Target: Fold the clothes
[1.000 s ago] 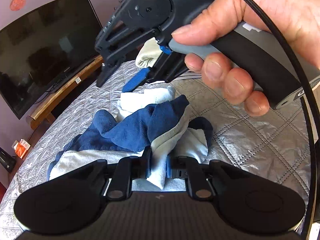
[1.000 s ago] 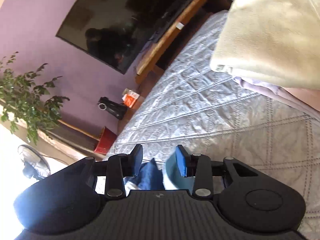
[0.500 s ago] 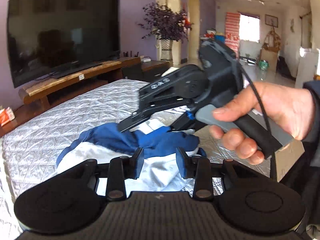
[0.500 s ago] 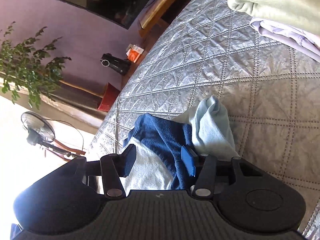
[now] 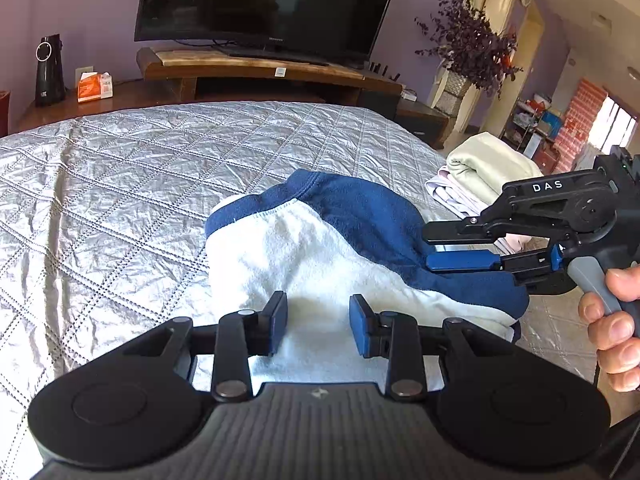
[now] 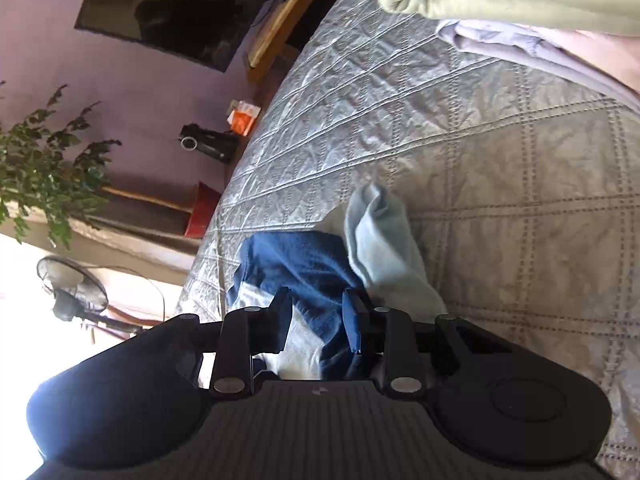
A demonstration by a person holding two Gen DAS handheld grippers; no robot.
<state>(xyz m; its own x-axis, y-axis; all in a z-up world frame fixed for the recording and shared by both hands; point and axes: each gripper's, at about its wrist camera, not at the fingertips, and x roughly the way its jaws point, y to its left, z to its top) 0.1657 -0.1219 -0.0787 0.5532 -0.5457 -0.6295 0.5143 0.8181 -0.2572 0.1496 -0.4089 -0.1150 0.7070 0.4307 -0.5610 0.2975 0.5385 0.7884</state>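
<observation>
The grey quilted bedspread (image 5: 120, 184) lay bare on its left half. At centre lay the white and navy fleece garment (image 5: 320, 248), bunched rather than flat, its navy collar band turned toward the black television (image 5: 264, 0) and a navy sleeve draped across its right side. The left gripper (image 5: 318, 318) hovered over the white body panel with its jaws apart and nothing between them. To the right, the right gripper (image 5: 460, 246) was held level at the sleeve end; in its own view its jaws stood apart with navy cloth between them, and no clamping was evident. At far right a stack of folded cloth, pale green over lilac (image 5: 484, 176), lay on the bed edge.

Progress, as a judgement: the stack suggested other items were already folded. This garment was not folded; it remained to be flattened, sleeves brought in, and halved.

Compared with the frames one second before: the left gripper had then been clamped on a hanging fold of the garment, which was lifted. By this moment it had released, and the garment had settled on the bedspread.
</observation>
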